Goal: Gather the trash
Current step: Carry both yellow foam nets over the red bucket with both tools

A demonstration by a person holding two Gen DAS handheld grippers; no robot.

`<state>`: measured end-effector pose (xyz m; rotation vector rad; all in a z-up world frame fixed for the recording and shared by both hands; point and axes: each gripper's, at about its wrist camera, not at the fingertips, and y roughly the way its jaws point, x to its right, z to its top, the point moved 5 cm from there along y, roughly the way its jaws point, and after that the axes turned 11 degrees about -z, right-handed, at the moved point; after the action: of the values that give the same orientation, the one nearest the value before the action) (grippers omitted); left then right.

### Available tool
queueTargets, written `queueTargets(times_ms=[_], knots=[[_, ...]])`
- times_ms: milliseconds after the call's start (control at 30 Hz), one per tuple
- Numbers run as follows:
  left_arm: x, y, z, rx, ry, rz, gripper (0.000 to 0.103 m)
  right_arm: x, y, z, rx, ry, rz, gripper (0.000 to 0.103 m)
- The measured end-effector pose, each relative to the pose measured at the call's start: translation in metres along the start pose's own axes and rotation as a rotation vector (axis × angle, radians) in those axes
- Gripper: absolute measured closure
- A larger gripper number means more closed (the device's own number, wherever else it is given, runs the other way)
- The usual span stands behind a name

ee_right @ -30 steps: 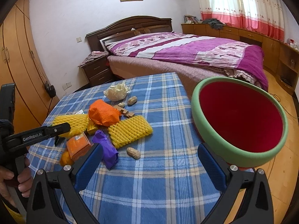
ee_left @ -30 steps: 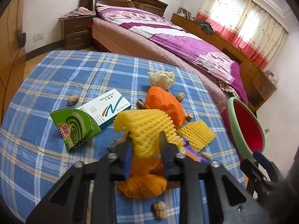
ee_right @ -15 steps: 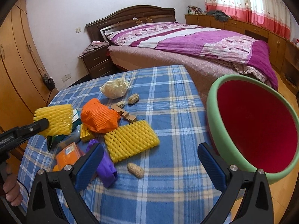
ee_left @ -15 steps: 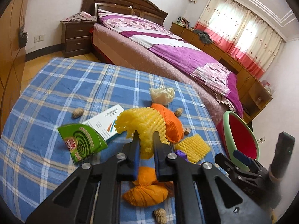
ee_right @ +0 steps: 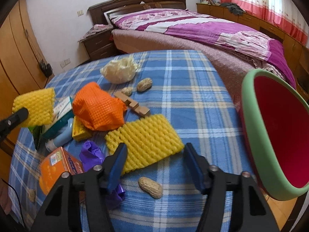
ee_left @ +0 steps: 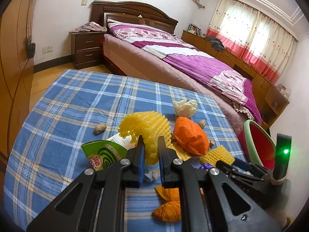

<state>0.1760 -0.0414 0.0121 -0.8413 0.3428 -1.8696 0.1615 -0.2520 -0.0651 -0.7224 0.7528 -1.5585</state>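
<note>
My left gripper is shut on a yellow foam net and holds it above the blue checked tablecloth. In the right wrist view that net hangs at the far left. My right gripper hovers low over the near edge of a second yellow foam net, which lies flat on the cloth. Its jaws are closing, with the net's near edge between the fingers and no pad clearly pressing on it. A green-rimmed red bin stands at the table's right edge.
Around the flat net lie an orange foam net, a white crumpled wrapper, wooden blocks, peanuts, a purple bag, an orange box and a green box. A bed stands beyond the table.
The left gripper closed fully on its yellow net and raised it off the pile. The right gripper came down and forward over the flat yellow net, and its jaws narrowed.
</note>
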Motion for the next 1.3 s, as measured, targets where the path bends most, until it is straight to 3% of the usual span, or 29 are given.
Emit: queueTargets(times_ms=[233, 333, 1300], knots=[[-0.005, -0.002, -0.007, -0.006, -0.033, -0.003, 0.091, -0.009, -0.005, -0.003, -0.008, 0.007, 0.065, 0.078], [-0.003, -0.006, -0.008, -0.003, -0.033, -0.005, 0.091, -0.013, -0.009, -0.004, -0.002, 0.003, 0.082, 0.084], [0.052, -0.056, -0.007, 0.054, 0.021, -0.067, 0.091, 0.021, -0.153, -0.010, 0.297, 0.119, 0.171, 0.086]])
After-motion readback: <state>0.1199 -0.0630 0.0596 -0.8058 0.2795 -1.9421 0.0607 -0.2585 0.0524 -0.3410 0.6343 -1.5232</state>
